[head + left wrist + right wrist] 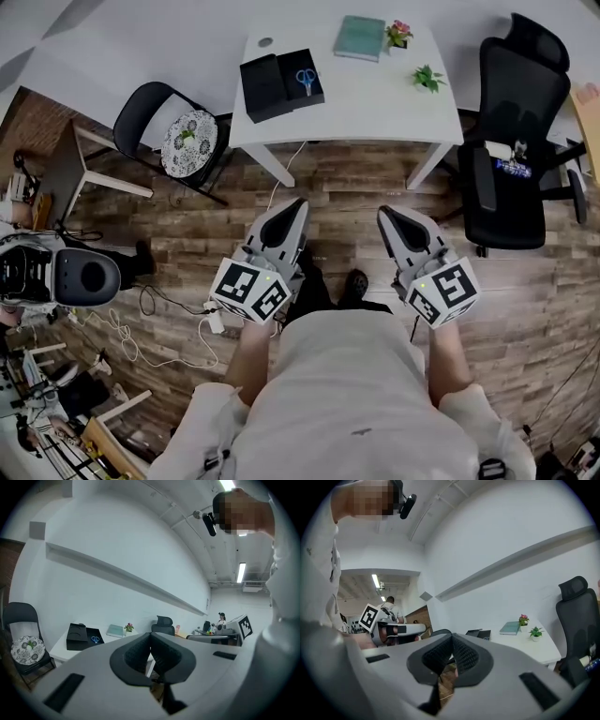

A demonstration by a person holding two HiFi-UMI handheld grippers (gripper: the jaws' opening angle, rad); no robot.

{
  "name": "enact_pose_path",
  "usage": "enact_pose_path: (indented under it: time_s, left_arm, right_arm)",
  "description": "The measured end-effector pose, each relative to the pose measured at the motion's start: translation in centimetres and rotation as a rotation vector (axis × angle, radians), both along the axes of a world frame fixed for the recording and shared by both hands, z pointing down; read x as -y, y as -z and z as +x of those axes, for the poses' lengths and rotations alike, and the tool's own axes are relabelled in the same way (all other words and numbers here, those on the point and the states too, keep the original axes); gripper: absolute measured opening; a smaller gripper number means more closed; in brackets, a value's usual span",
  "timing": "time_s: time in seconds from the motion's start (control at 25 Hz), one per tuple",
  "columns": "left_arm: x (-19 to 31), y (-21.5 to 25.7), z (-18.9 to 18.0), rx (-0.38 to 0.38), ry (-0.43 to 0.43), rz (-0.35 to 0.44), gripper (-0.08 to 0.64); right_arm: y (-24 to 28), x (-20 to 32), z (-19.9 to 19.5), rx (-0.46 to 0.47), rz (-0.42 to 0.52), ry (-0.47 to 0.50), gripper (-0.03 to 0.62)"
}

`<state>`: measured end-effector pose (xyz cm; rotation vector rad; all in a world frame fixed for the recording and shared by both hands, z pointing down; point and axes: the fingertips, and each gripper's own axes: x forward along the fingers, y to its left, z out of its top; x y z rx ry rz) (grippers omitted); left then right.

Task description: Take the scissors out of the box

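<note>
Blue-handled scissors (pixel 306 79) lie in an open black box (pixel 302 94) on the far white table (pixel 375 103), with the box's black lid (pixel 263 87) beside it on the left. In the left gripper view the scissors (pixel 95 639) are small and far away, in the box (pixel 96 633). My left gripper (pixel 297 206) and right gripper (pixel 386 216) hang over the wooden floor, well short of the table. Both are shut with nothing between the pads (pixel 140 656) (pixel 464 656). The right gripper view shows the box (pixel 484 634) only as a distant dark shape.
A teal book (pixel 360 37), pink flowers (pixel 399 33) and a small green plant (pixel 428 78) stand on the table. There is a black office chair (pixel 520 141) at the right and a folding chair with a patterned cushion (pixel 187 141) at the left. Cables (pixel 141 337) and equipment lie on the floor at the left.
</note>
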<state>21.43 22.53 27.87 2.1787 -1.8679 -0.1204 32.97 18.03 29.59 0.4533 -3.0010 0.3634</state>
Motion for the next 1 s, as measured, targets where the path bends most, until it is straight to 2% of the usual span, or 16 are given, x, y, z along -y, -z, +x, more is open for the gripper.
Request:
enact_pose_path:
  time_s: [0.24,0.44,0.72,1.0]
  left_arm:
    - [0.2,-0.6,-0.2,0.014,-0.007,-0.016,0.021]
    - [0.7,-1.3,-1.7,0.017,-0.004,-0.02,0.021]
    - [1.7,-2.2,-5.3,0.016,-0.017,-0.033,0.026]
    - [4.3,-2.7,-10.5,0.001,-0.043,-0.055,0.068]
  right_arm:
    - [-0.7,-0.1,0.0,-0.016,-0.018,-0.01,0.02]
    - [-1.2,0.3,-1.3,-0.038,-0.018,-0.01,0.041]
    - [-1.4,1.3,-5.0,-0.058,-0.018,-0.011,0.074]
    - [-1.7,3.4,-9.8,-0.082,-0.035,-0.026,0.097]
